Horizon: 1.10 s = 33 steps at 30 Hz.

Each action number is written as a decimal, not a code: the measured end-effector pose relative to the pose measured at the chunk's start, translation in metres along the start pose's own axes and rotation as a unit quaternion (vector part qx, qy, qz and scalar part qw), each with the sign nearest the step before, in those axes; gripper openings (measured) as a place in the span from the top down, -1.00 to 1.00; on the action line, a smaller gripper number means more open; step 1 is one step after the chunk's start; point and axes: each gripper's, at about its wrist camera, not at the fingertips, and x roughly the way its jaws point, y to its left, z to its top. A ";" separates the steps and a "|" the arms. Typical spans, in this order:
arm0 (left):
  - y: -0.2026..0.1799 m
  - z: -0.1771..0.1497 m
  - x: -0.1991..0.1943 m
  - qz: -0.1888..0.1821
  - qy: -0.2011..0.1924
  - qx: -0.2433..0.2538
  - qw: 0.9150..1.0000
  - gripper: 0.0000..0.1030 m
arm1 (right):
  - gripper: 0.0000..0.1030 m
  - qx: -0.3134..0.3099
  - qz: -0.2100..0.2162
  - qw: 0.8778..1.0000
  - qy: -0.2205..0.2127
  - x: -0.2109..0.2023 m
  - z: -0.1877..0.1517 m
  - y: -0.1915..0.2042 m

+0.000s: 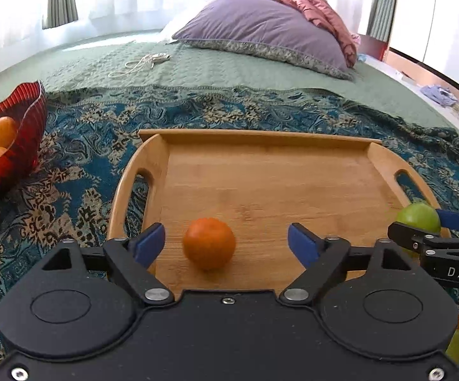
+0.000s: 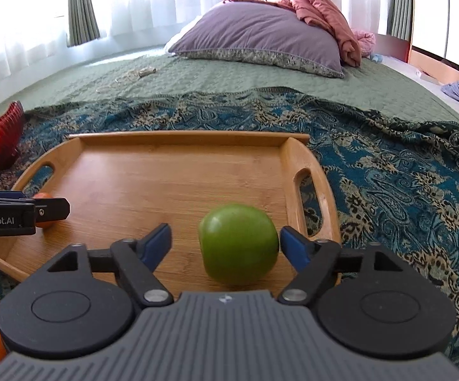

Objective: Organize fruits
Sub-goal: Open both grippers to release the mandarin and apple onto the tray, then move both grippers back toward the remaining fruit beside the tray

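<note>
Left tool [image 1: 226, 245]: jaws spread wide, gripping nothing; orange [image 1: 209, 243] sits loose between them on the wooden tray [image 1: 261, 171].
Right tool [image 2: 224, 243]: also spread; green apple [image 2: 238, 243] between, nearer its right pad.
Nearer hand: each to its own fruit.

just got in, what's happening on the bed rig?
A person is sorting fruit with a handheld gripper in each hand. The left gripper is open around an orange on the wooden tray, pads clear of it. The right gripper is open around a green apple on the same tray; one pad sits right at its side. More fruit sits in the red bowl left of the tray.
</note>
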 end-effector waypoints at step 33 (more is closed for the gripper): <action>-0.002 -0.071 -0.075 -0.017 -0.044 0.038 0.998 -0.98 | -1.00 -0.076 -0.002 0.993 -0.086 -0.080 -0.061 -0.002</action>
